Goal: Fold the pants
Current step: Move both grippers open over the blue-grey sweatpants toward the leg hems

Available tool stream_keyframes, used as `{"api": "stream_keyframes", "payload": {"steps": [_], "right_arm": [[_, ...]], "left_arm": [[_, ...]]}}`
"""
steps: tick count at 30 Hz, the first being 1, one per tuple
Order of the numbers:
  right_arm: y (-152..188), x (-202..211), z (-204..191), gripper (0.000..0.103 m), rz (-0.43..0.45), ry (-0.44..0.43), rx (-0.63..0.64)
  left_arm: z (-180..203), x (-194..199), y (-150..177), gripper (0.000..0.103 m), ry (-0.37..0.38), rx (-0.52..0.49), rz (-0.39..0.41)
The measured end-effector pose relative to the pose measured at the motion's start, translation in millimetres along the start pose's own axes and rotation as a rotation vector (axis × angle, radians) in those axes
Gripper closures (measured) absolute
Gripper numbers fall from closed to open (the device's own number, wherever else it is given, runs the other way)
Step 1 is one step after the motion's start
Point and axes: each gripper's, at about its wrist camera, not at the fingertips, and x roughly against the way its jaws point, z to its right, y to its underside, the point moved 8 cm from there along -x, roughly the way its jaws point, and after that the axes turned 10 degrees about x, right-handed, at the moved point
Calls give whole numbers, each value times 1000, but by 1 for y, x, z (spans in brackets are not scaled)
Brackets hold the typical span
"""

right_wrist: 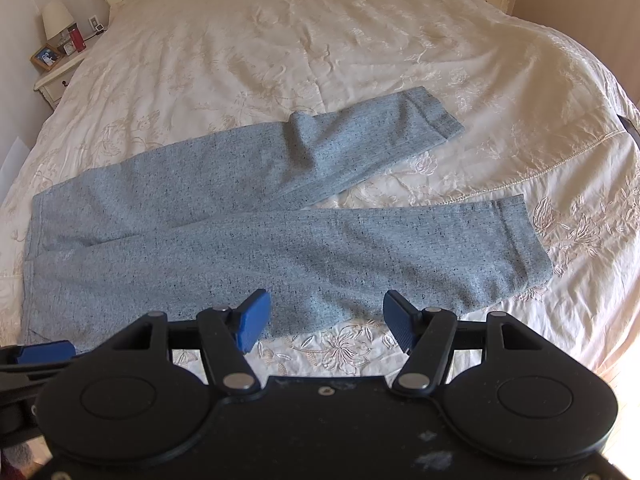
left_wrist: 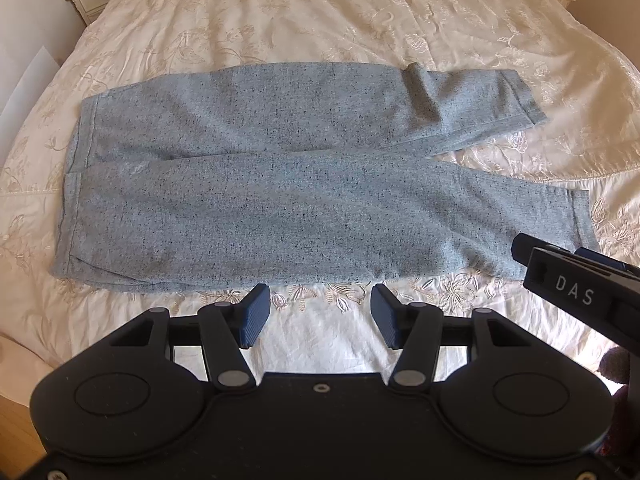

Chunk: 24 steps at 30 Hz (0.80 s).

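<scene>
Both tongs hang parted and empty over the near edge of the bed: the left tongs [left_wrist: 318,316] short of the pants' [left_wrist: 280,184] hem line, the right tongs [right_wrist: 326,326] just above the near leg [right_wrist: 360,256]. Folding seems not yet begun; the pants lie flat across the bedspread [right_wrist: 320,40], waistband [left_wrist: 74,184] at left, legs splayed apart at right. The next move likely calls for pinching the near side at waist and cuff to lay it over the far leg [right_wrist: 340,148]. The fabric is a soft, thick, blue-grey flecked knit, with one raised wrinkle on the far leg; the bedspread is cream, satiny, embroidered with flowers.
</scene>
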Motion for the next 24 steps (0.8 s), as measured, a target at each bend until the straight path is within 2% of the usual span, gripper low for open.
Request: {"api": "stream_keyframes", "payload": {"steps": [24], "right_arm": [[3, -1, -22, 37, -10, -1, 27]], "left_arm": [[-24, -5, -3, 44, -18, 29, -17]]}}
